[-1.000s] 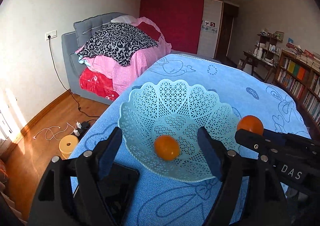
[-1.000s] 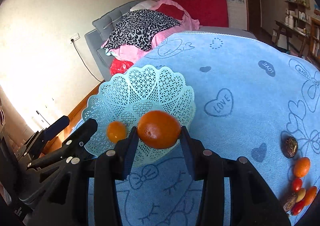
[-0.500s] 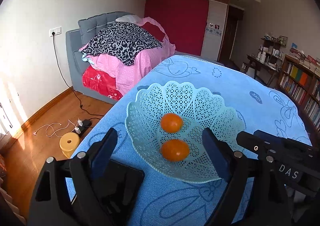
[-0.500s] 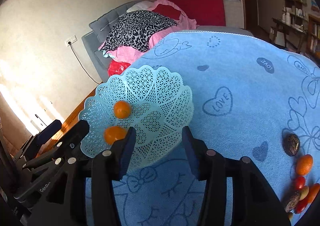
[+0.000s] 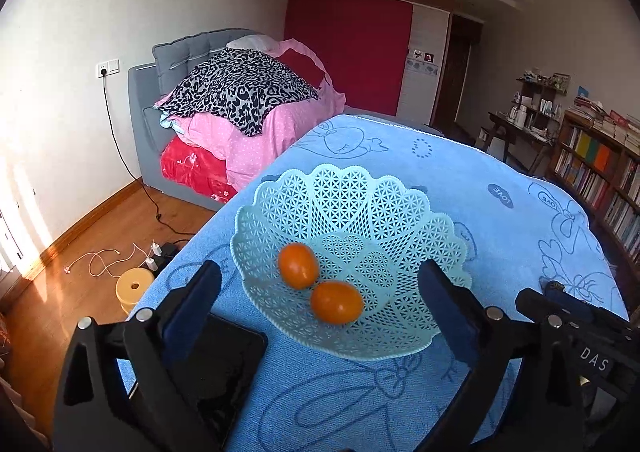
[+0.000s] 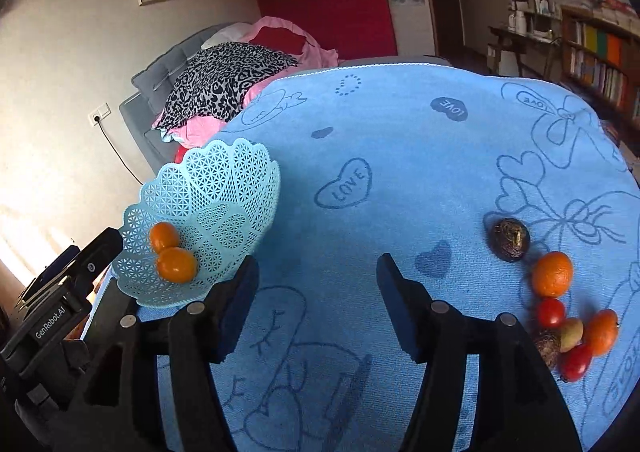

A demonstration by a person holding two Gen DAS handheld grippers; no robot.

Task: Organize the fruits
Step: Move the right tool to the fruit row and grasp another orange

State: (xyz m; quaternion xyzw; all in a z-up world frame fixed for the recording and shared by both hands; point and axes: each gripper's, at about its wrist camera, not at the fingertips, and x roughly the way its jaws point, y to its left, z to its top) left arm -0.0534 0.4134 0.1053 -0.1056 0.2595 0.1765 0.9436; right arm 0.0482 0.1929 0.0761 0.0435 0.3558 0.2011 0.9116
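On the blue cloth (image 6: 400, 140) printed with hearts and bows, we saw a pale mint lattice basket (image 5: 340, 188) standing upright near the left edge, its scalloped rim flaring outward. Inside it lay two oranges touching one another: the nearer orange (image 5: 337, 302) lay with its long axis roughly crosswise to the left camera, while the farther orange (image 5: 298, 265) looked rounder and we could not tell which way it pointed. We held the left gripper (image 5: 320, 292) just before the basket with its fingers spread wide and nothing between them. We held the right gripper (image 6: 318, 284) over bare cloth to the right of the basket, its fingers likewise well apart and empty. Further right on the cloth, well apart from the basket, lay a cluster of loose fruit: a dark brown round fruit (image 6: 510, 239), an orange fruit (image 6: 552, 274) just beside it, and nearer us a small red tomato (image 6: 551, 312) among several more small pieces bunched close together.
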